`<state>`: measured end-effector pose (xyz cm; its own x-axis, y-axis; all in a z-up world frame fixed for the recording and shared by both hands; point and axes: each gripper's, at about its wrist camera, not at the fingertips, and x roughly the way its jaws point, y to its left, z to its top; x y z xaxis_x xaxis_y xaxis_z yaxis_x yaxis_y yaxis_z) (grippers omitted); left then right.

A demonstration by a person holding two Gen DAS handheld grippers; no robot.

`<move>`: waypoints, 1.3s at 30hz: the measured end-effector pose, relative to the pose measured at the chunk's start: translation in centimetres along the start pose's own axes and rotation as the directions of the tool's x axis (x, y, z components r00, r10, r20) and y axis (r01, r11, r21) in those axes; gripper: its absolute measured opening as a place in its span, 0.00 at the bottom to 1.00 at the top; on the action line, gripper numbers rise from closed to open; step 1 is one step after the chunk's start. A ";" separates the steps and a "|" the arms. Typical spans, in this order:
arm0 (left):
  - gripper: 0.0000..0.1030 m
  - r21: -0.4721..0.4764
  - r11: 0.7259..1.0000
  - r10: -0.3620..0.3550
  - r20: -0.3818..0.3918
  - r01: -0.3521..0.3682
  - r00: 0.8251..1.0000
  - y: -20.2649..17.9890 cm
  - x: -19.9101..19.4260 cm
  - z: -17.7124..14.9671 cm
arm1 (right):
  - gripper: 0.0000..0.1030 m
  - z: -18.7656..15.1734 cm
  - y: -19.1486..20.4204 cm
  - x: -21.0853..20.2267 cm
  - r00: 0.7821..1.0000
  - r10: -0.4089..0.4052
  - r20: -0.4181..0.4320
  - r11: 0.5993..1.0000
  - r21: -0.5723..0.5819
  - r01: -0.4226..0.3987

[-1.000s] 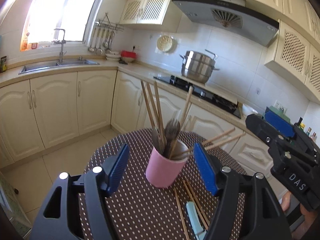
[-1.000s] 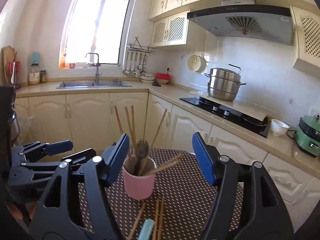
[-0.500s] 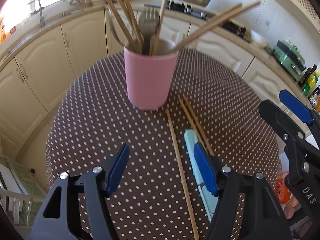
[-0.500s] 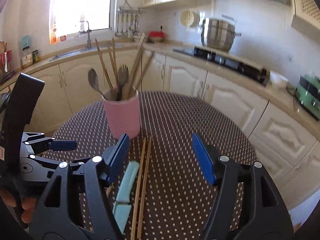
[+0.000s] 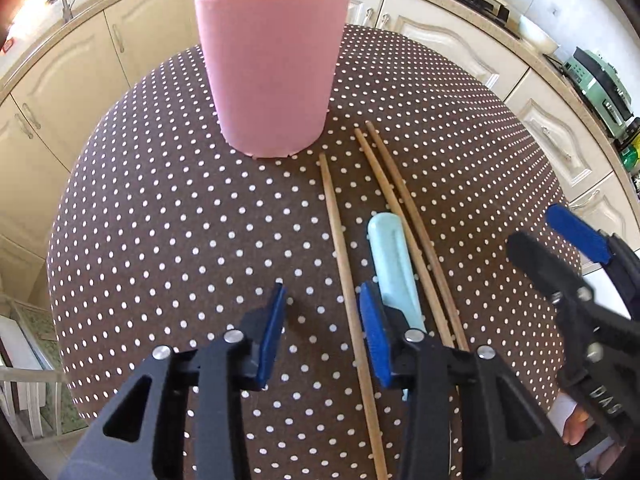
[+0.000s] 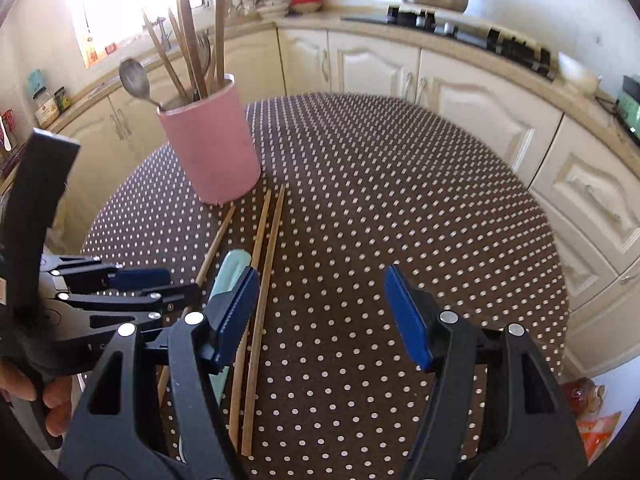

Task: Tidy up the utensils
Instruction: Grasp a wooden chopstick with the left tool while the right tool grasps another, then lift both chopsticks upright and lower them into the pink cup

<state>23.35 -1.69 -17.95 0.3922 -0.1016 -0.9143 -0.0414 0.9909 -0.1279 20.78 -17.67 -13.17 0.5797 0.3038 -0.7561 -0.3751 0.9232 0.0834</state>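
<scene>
— Covering the round table [image 5: 168,208] is a brown cloth with white dots; what is seen on it?

— A pink cup [image 5: 270,68] is stood upright toward the far side, and it is filled with wooden chopsticks, a fork and a spoon [image 6: 136,80] that is leaned out over the rim on the left in the right wrist view.

— And what is laid loose on the cloth?

— Three chopsticks are laid lengthwise in front of the cup. A single chopstick [image 5: 344,268] is set to the left, a pair of chopsticks [image 5: 404,216] is kept close together to the right, and a pale green handle [image 5: 392,264] is placed between the single one and the pair. Its near end is hidden by the fingers.

— How is the left gripper [image 5: 322,332] held?

— It is lowered close over the cloth with its jaws at a middling gap, nothing clamped. The single chopstick is passed between the blue pads, nearer the right pad [image 5: 374,340], which is seen in front of the green handle. Contact cannot be told.

— And the right gripper [image 6: 324,312]?

— It is held with its jaws spread wide and nothing between them but dotted cloth. Its left pad [image 6: 236,308] is seen over the pair of chopsticks and the green handle.
</scene>
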 end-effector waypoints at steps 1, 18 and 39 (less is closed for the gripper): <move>0.35 0.005 1.000 0.010 -0.002 -0.010 1.000 -0.3 0.3 0.3 | 0.63 0.0 0.0 0.5 1.000 0.005 -0.018 1.000 -0.001 -0.005; 0.06 0.004 0.999 0.038 0.021 -0.038 0.999 -2.1 2.7 4.1 | 0.34 1.9 1.8 6.2 0.960 0.076 -0.271 0.994 -0.051 -0.093; 0.05 -0.049 0.993 -0.101 0.126 0.108 0.987 2.4 -1.8 1.0 | 0.05 2.4 0.8 6.0 0.967 0.080 -0.243 0.996 -0.020 -0.088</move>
<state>23.47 1.00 -16.20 0.5073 -0.1895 -0.8407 -0.0440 0.9686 -0.2449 25.72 -14.52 -16.10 0.3549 0.3109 -0.8817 -0.4391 0.8880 0.1364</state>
